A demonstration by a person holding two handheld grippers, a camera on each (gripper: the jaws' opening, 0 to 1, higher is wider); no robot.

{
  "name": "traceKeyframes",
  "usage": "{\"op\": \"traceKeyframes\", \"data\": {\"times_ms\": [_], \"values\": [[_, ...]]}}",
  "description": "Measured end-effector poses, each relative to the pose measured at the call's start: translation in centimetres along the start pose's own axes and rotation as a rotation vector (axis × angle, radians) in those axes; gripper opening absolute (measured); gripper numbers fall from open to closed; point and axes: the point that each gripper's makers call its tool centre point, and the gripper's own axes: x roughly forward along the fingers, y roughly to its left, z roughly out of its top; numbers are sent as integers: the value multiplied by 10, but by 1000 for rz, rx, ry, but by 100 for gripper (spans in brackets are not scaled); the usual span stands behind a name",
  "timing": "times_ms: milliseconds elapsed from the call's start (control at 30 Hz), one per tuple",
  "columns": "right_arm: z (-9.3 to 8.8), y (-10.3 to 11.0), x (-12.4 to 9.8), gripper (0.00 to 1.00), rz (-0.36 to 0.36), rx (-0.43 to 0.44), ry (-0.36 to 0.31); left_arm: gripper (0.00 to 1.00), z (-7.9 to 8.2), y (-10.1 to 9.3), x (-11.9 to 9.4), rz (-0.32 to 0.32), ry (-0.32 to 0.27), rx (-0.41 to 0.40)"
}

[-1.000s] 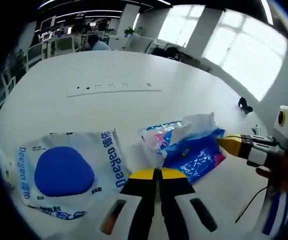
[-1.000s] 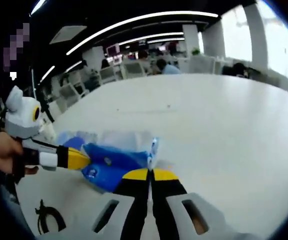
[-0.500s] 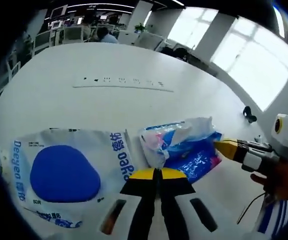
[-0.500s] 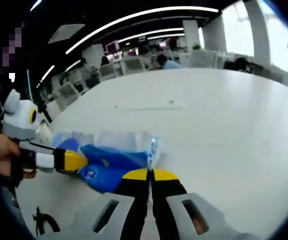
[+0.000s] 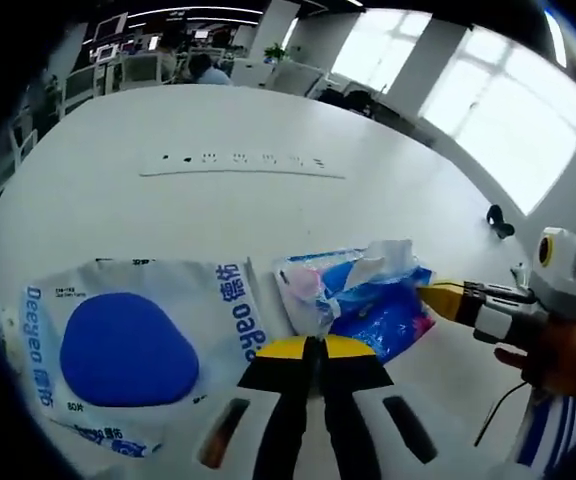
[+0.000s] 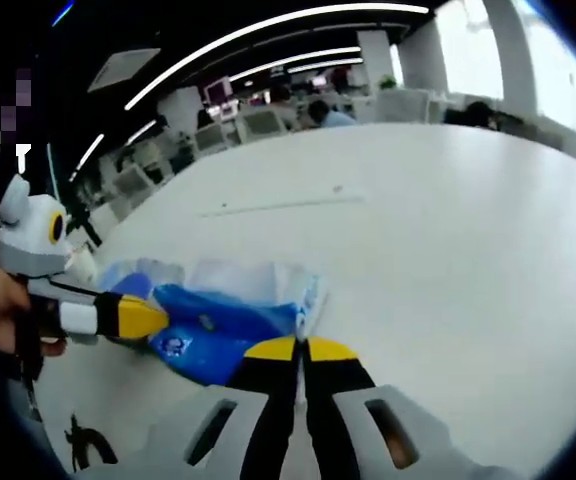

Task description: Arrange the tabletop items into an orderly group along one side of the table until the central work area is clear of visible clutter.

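Observation:
A blue tissue packet (image 5: 373, 300) with a crumpled clear wrap lies on the white table (image 5: 268, 215). Left of it lies a flat white Deeyeo pack (image 5: 128, 345) with a blue oval. My left gripper (image 5: 313, 346) is shut, its yellow tips against the blue packet's near corner. My right gripper (image 5: 436, 297) comes in from the right, shut, with its tip touching the packet's other end. In the right gripper view the blue packet (image 6: 223, 322) lies just beyond my right gripper (image 6: 301, 347), and my left gripper (image 6: 148, 317) meets it from the left. Whether either pinches the wrap is unclear.
A row of sockets (image 5: 238, 160) is set into the table farther out. A small black object (image 5: 496, 216) and a black cable (image 5: 503, 410) lie at the right; another black cable (image 6: 88, 440) is at the lower left. Office chairs (image 6: 258, 122) stand beyond the table.
The right gripper's tip has crept a little toward the left gripper, and the blue packet looks slightly more bunched between them. The Deeyeo pack has stayed put.

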Motion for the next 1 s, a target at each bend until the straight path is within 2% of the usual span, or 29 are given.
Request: {"op": "traceKeyframes", "data": {"times_ms": [333,667,800,1000], "values": [[0,1,4,0,3,-4,-3,4,3,2,1,7,-4,6],[-6,8,5,3,34,-24,26,13,7,1,-2,12,-16,42],[-7,12,2,7,55,-51,38,16,7,0,-5,11,-16,51],[2,4,-6,14,52,-45,6,17,7,3,-13,12,-15,62]]}}
